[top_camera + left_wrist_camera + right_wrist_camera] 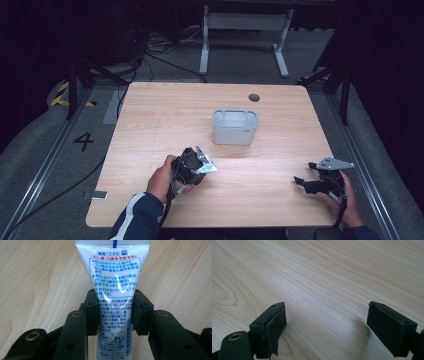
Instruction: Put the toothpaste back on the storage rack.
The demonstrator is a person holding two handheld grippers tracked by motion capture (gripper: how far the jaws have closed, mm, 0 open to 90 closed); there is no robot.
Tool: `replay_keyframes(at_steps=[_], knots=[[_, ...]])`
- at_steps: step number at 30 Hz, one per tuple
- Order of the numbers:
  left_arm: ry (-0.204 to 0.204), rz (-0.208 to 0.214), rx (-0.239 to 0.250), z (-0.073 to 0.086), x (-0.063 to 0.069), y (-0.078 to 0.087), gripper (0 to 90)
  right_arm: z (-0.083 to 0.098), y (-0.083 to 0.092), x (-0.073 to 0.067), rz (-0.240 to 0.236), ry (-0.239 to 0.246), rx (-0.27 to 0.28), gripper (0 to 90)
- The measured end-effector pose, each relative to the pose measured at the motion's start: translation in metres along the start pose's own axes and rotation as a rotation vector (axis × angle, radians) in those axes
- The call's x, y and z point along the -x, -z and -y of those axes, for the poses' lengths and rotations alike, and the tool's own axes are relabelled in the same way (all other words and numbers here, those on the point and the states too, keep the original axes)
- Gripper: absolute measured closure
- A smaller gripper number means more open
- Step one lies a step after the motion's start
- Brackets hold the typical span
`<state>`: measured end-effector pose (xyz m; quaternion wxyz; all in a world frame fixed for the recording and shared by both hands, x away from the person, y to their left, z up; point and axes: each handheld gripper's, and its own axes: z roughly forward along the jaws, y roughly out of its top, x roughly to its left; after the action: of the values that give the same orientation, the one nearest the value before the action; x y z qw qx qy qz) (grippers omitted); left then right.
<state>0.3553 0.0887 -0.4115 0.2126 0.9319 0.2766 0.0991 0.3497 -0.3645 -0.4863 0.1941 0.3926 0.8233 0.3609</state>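
Two grippers sit low over a wooden table (pixel 280 107) in the high view: the left gripper (pixel 196 165) near the middle, just short of a grey bin (pixel 234 127), the right gripper (pixel 320 181) well apart from it near the table's right edge. In the left gripper view, a white tube (pixel 113 272) with blue and red print is clamped between the jaws, reaching past their tips. In the right gripper view, the jaws stand wide, bare wood between them.

White tube (pixel 113 290), blue-red print; pale woodgrain table (pixel 165 115); seemingly grey bin (pixel 234 127).
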Motion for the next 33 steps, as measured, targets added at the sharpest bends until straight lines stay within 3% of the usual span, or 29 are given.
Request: replay_keyframes(at_steps=[17, 19, 23, 33], knots=[[0.025, -0.025, 0.138, 0.008, -0.010, 0.033, 65.0, 0.000, 0.000, 0.000, -0.004, -0.003, -0.002, 16.5], [0.037, -0.035, 0.186, 0.010, -0.010, 0.041, 65.1, 0.000, 0.000, 0.001, -0.005, -0.003, -0.002, 16.4], [0.043, -0.043, 0.228, 0.011, -0.012, 0.049, 65.1, 0.000, 0.000, 0.001, -0.005, -0.003, -0.002, 16.4], [0.043, -0.042, 0.286, 0.010, -0.013, 0.053, 65.1, 0.000, 0.000, 0.001, -0.005, -0.003, -0.002, 16.4]])
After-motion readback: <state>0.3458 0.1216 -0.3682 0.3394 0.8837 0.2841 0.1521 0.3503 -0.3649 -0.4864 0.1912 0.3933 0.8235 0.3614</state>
